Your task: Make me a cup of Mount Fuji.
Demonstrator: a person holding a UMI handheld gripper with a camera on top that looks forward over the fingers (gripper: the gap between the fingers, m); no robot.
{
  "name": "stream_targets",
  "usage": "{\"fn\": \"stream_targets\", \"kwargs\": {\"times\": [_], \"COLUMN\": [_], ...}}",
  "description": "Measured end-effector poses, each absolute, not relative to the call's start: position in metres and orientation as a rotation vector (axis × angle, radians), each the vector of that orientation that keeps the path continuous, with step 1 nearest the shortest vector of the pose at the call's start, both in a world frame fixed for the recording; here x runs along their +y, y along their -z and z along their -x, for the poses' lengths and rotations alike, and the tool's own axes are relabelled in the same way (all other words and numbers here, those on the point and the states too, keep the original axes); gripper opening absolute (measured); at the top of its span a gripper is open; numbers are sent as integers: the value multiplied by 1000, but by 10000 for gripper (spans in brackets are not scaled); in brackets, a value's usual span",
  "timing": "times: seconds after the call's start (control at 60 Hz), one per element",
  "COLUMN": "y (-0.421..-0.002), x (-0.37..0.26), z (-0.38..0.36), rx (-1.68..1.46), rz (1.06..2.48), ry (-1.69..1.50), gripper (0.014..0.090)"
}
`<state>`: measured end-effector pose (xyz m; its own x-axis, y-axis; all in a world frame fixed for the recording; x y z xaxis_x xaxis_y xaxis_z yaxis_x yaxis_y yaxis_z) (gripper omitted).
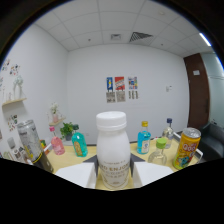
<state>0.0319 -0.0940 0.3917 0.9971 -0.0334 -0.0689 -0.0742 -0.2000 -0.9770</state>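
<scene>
A white plastic bottle [111, 145] with a white cap and a pale label stands upright between my fingers, very close to the camera. My gripper [112, 164] is shut on it, with a dark fingertip [92, 162] pressed against its left side and the other against its right side. The bottle's base is hidden below the fingers. Beyond it lies a yellowish table [95, 150] with other drinks.
On the table behind stand a teal bottle [79, 144], a pink bottle [56, 145], a blue bottle with a yellow cap [144, 139], a clear green-capped bottle [159, 152], a yellow can [186, 148], a silver can [29, 140] and a plant [67, 130].
</scene>
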Motion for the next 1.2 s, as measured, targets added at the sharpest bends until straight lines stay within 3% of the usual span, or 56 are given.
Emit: {"fn": "stream_targets", "kwargs": {"times": [0.217,0.45,0.583,0.717,1.0,1.2], "y": [-395,-458,-458,-398,-208,-123], "x": [-98,-142,-175,-199,-226,-227], "z": [-30,-34,-55,-83,-120,-129], "rx": [69,50,60,106,154,21], "rz": [1769,1644,1609,1659,1876,2005], "ry": [-44,-93,-97,-84,-96,9], "gripper": [481,481,483,480,482,479]}}
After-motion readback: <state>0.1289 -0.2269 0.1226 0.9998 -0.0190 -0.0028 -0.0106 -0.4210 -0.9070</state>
